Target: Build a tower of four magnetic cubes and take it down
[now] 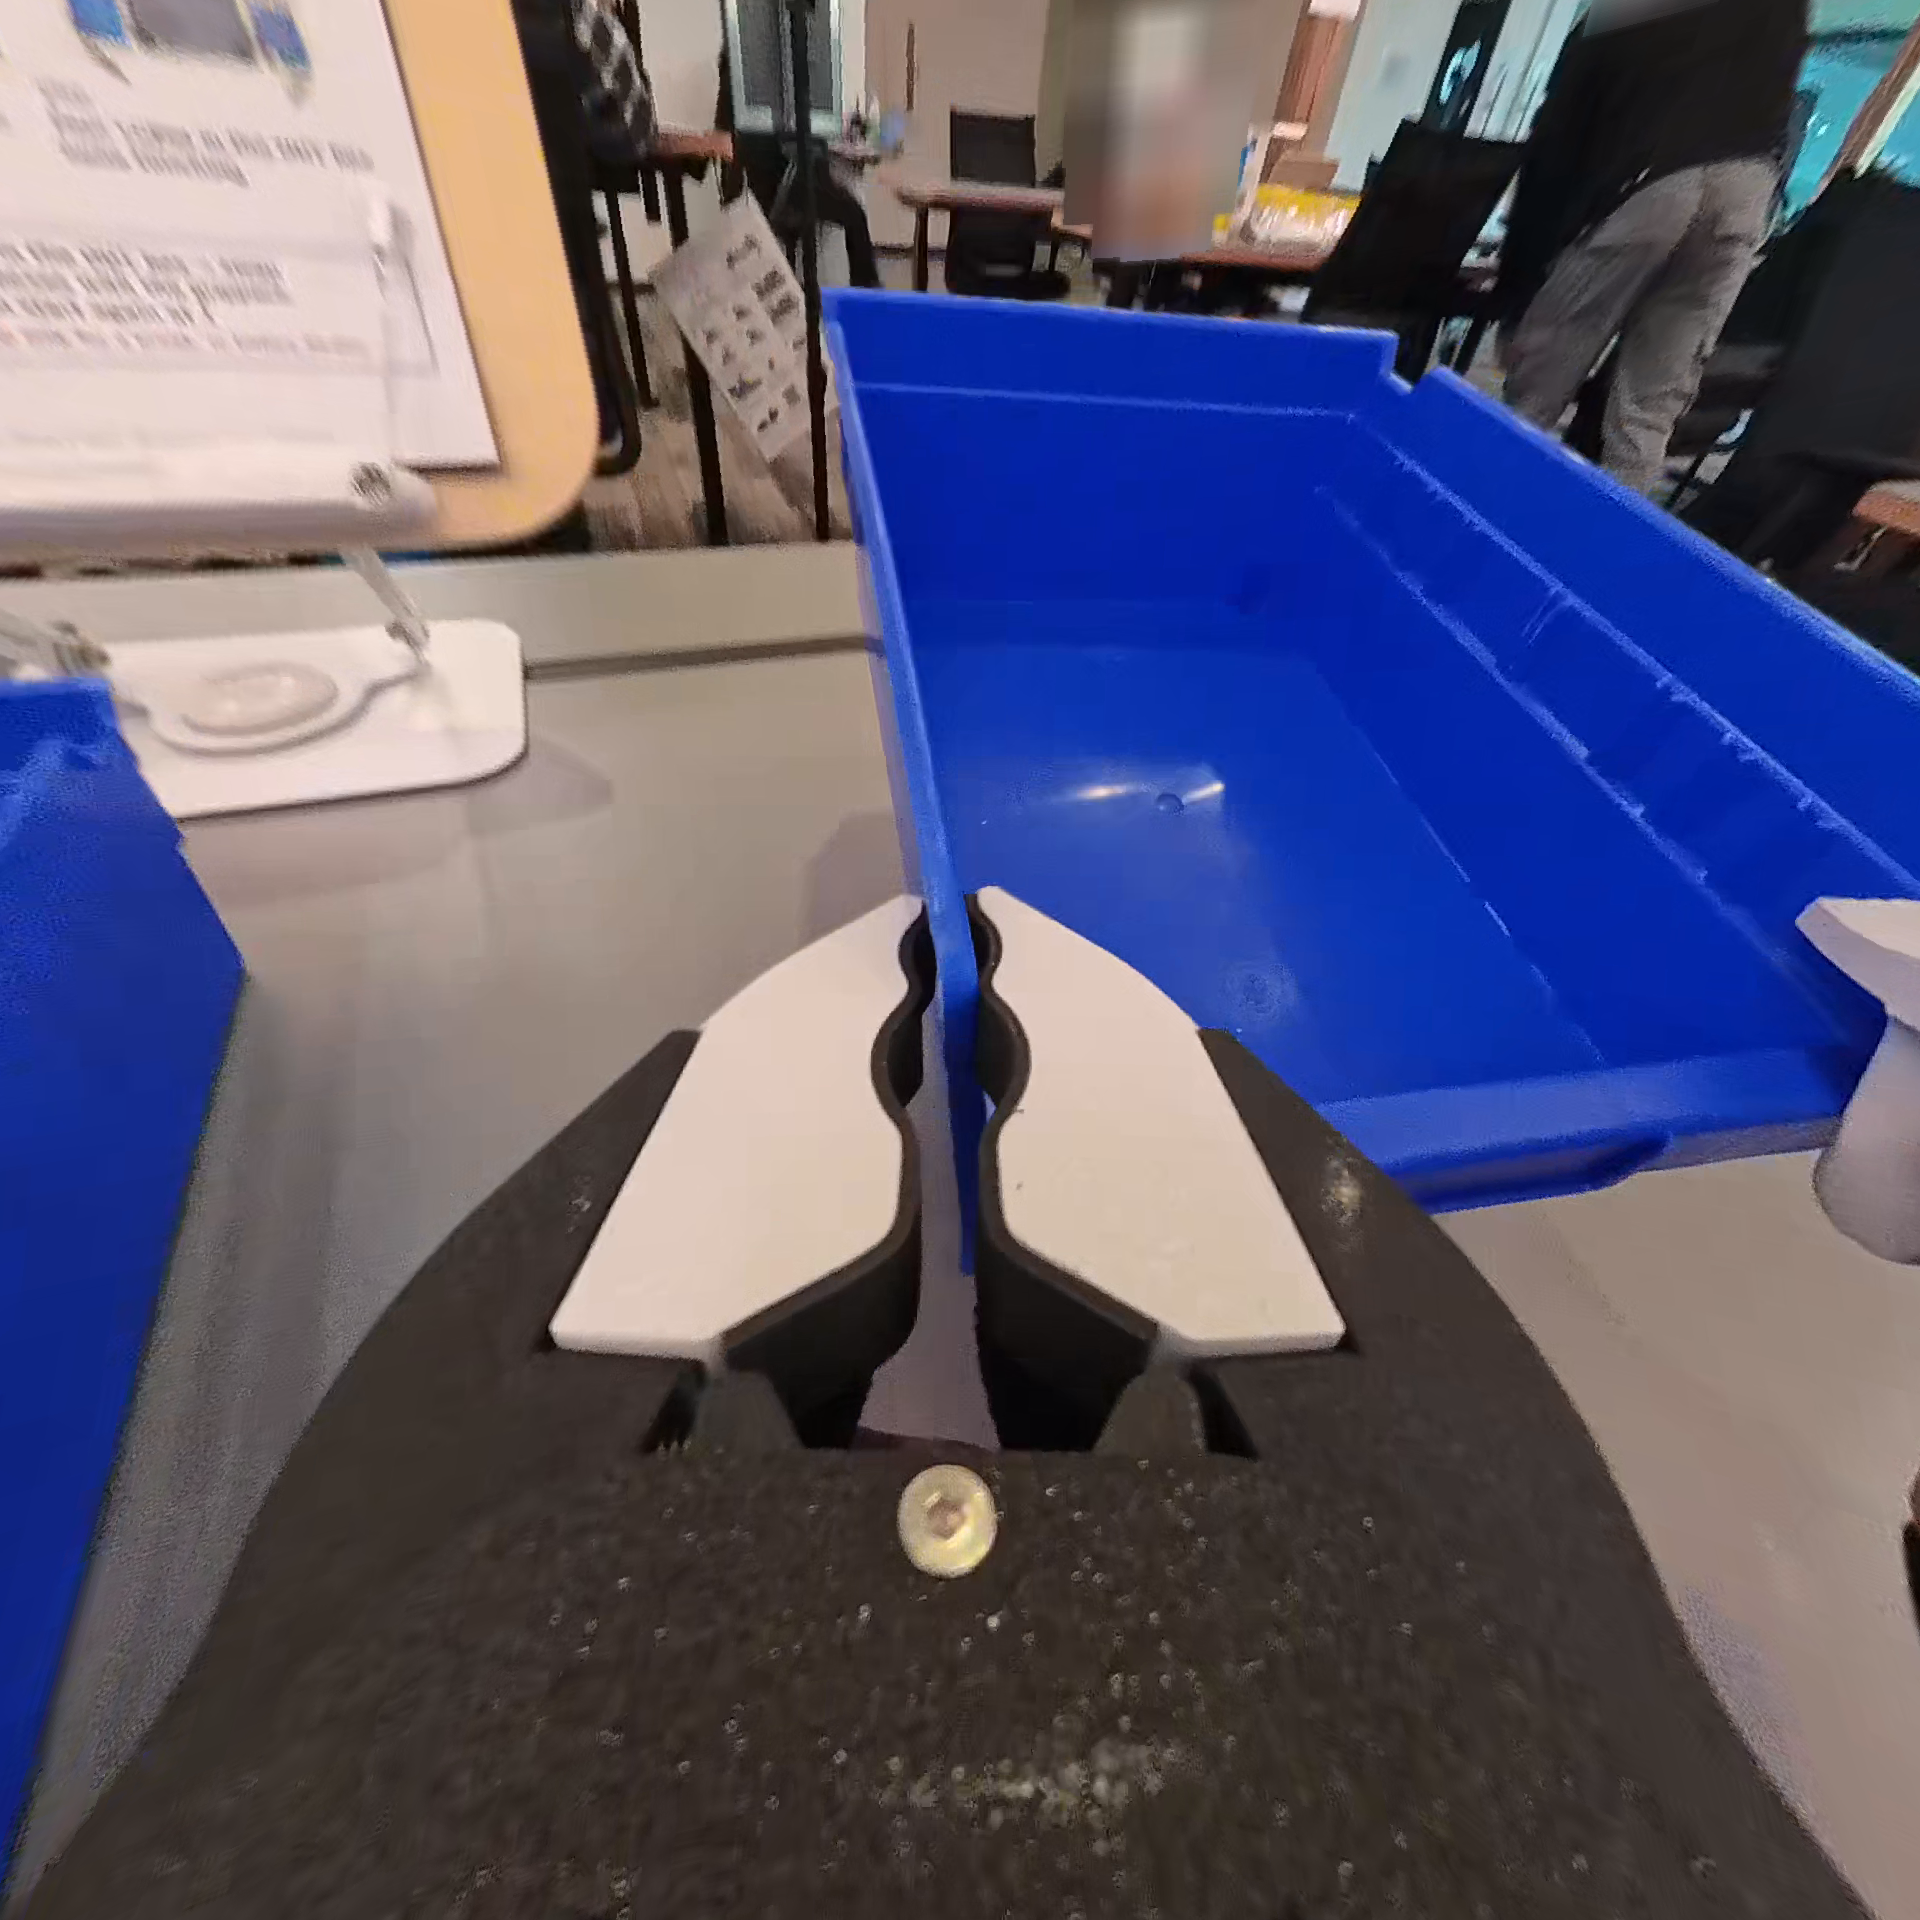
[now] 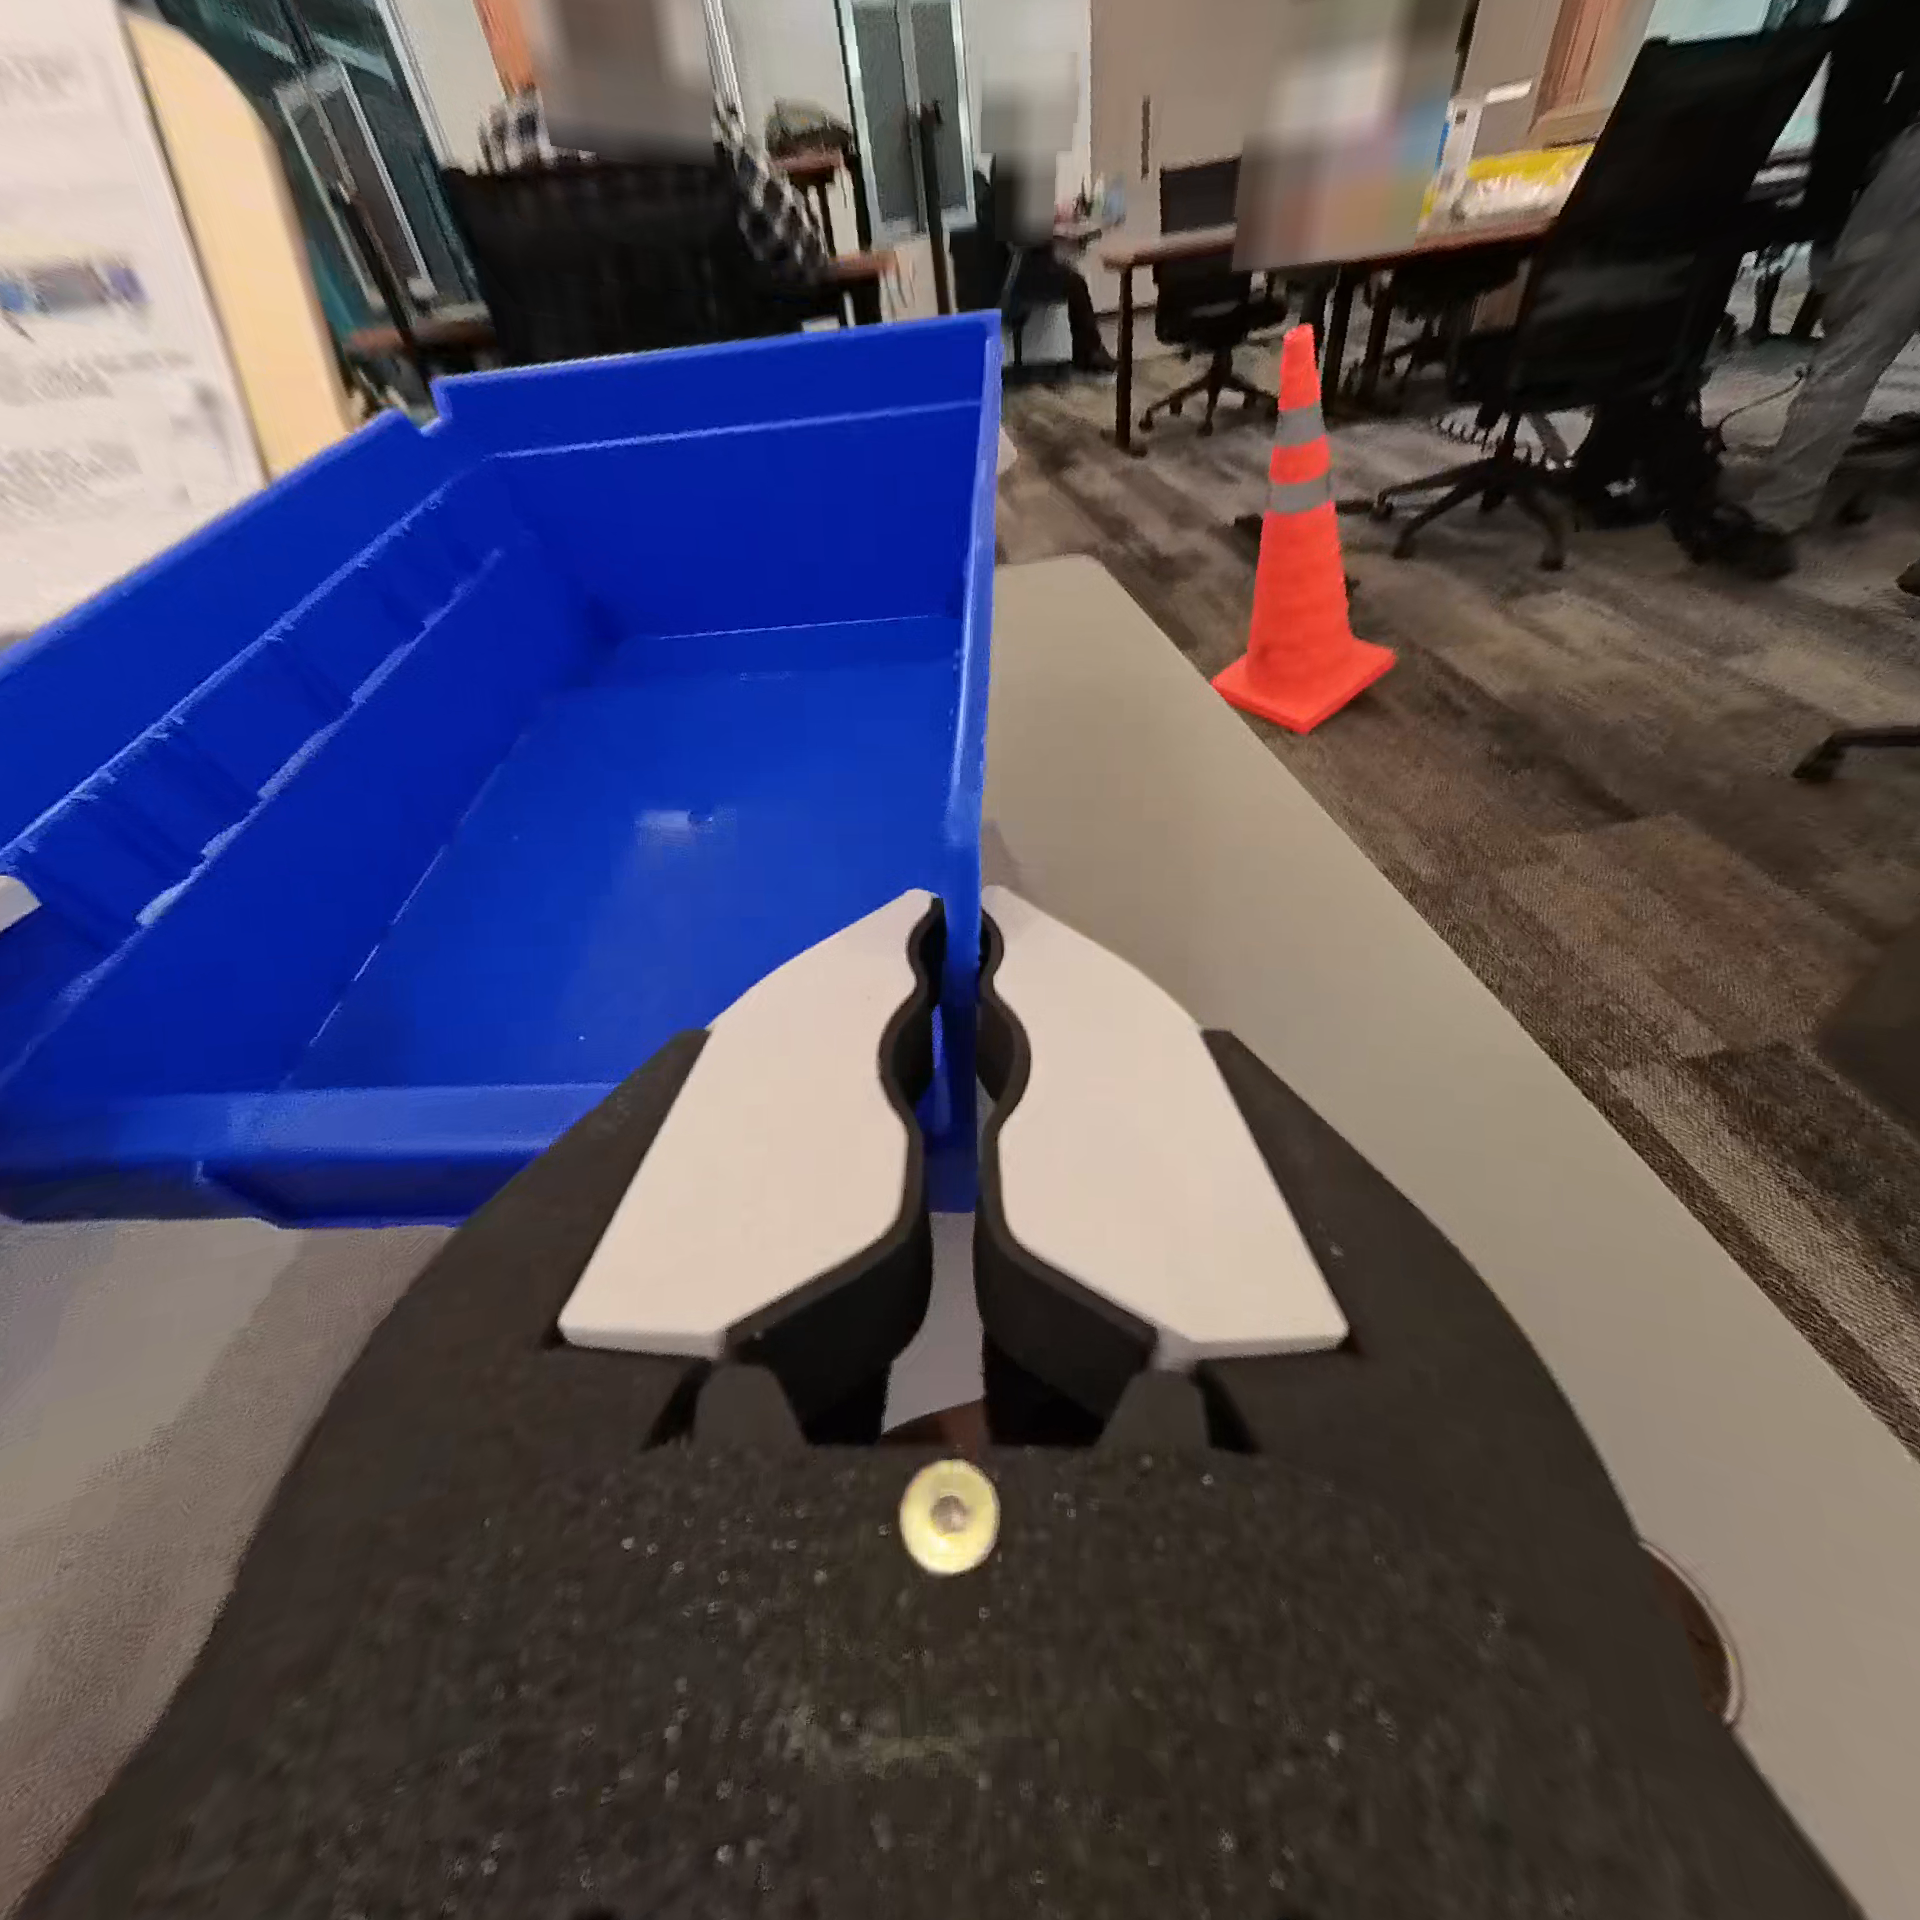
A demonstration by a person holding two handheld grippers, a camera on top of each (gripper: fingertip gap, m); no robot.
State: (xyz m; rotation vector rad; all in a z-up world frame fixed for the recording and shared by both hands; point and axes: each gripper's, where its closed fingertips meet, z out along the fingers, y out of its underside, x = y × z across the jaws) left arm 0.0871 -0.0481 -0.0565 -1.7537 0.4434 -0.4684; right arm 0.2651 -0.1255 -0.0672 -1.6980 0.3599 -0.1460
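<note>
An empty blue plastic bin (image 1: 1299, 831) is held above the grey table, tilted. My left gripper (image 1: 948, 909) is shut on the bin's left side wall near its front corner. My right gripper (image 2: 963, 909) is shut on the bin's right side wall (image 2: 966, 675) near its front corner. The right gripper's white fingertips (image 1: 1870, 956) show at the right edge of the left wrist view. No magnetic cubes are in view. The bin's floor is bare.
A second blue bin (image 1: 94, 1039) stands at the left. A white stand (image 1: 332, 717) holds an instruction sheet behind it. The grey table (image 2: 1247, 987) ends on the right; beyond it are carpet, an orange cone (image 2: 1299, 561), office chairs and a standing person (image 1: 1642, 260).
</note>
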